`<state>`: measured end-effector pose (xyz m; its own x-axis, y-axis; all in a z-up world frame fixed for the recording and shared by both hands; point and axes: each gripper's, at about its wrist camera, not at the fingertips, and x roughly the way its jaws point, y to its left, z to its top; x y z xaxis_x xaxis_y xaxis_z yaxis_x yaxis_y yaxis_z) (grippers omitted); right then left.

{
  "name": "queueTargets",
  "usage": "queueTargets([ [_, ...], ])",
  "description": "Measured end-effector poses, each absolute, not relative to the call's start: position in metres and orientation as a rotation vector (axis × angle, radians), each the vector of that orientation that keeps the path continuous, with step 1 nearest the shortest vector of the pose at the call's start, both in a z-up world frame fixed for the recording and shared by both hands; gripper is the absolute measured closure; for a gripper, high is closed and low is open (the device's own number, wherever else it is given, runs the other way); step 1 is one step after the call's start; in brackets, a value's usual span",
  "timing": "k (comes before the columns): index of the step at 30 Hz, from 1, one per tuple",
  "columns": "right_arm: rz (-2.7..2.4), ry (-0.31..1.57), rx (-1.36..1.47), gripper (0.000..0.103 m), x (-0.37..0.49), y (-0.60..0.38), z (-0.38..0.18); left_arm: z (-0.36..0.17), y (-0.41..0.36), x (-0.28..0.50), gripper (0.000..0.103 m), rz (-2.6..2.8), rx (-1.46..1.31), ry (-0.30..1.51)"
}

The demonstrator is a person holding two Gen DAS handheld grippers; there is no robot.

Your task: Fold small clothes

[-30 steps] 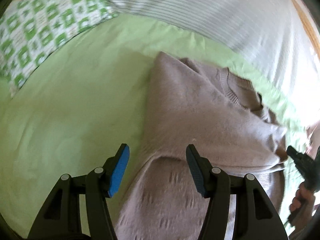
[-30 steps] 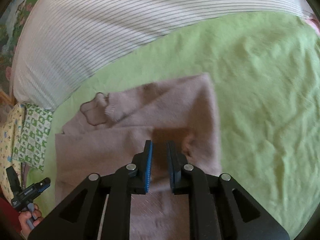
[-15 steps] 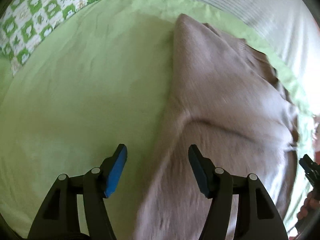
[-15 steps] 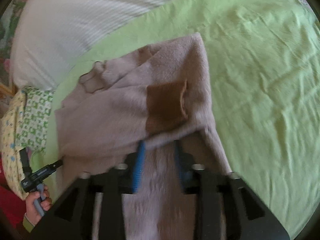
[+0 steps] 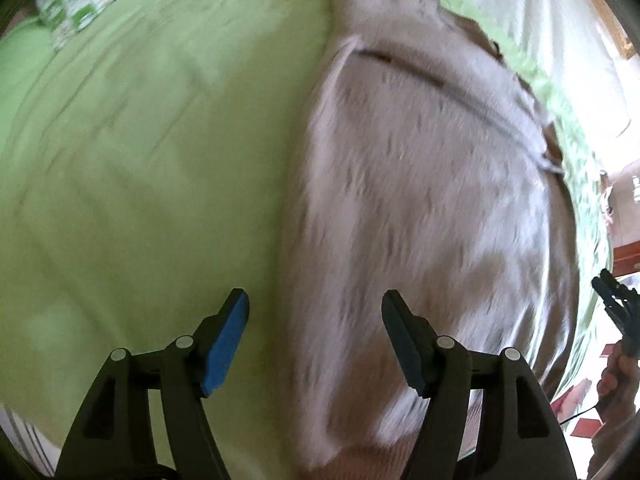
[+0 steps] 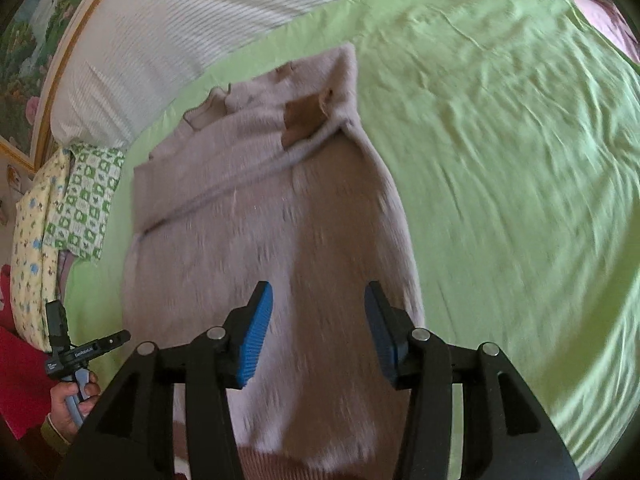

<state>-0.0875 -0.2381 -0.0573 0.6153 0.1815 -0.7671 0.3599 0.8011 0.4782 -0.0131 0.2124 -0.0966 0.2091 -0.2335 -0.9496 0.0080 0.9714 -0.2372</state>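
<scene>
Sweater (image 6: pixel 272 240): mauve knit, lying on the green bedsheet (image 6: pixel 500 140), body stretched lengthwise toward the cameras, neck end far; a fold crosses the upper part, and a brown patch (image 6: pixel 304 118) shows near that fold. Both views are motion-blurred, so knit detail is unclear. Left gripper (image 5: pixel 316 336): jaws spread wide, blue pads bare, nothing between them; it hangs over the sweater's left edge, one finger above the sheet, the other above the knit. Right gripper (image 6: pixel 318 332): jaws likewise apart and holding nothing, poised over the sweater's near half. Contact with the cloth cannot be judged for either. Striped white bedding (image 6: pixel 192 20): along the far side of the sheet, just beyond the neck. Green-and-white patterned pillow (image 6: pixel 86 204): left of the sweater, beside a yellow printed pillow (image 6: pixel 30 236).
</scene>
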Motion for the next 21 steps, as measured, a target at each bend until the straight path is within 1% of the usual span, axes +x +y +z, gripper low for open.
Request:
queueTargets([
  [4, -0.068, 0.934, 0.672, 0.054, -0.112, -0.234, -0.063, -0.100, 0.225, -0.049, 0.032, -0.139, -0.245, 1.378],
  [11, -0.028, 1.029, 0.660, 0.054, -0.151, -0.222, -0.083, -0.109, 0.224, -0.099, 0.030, -0.147, -0.266, 1.432],
  [14, -0.043, 1.028, 0.670, 0.054, -0.171, -0.218, -0.088, -0.118, 0.210, -0.111, 0.026, -0.203, -0.233, 1.445],
  [17, -0.079, 1.037, 0.683, 0.054, -0.189, -0.214, -0.097, -0.120, 0.198, -0.119, 0.026, -0.221, -0.159, 1.435],
  [19, -0.075, 1.036, 0.735, 0.054, -0.201, -0.212, -0.105, -0.120, 0.196, -0.124, 0.023, -0.242, -0.182, 1.431],
  [21, -0.090, 1.041, 0.740, 0.054, -0.209, -0.208, -0.111, -0.123, 0.196, -0.129, 0.022, -0.254, -0.189, 1.432],
])
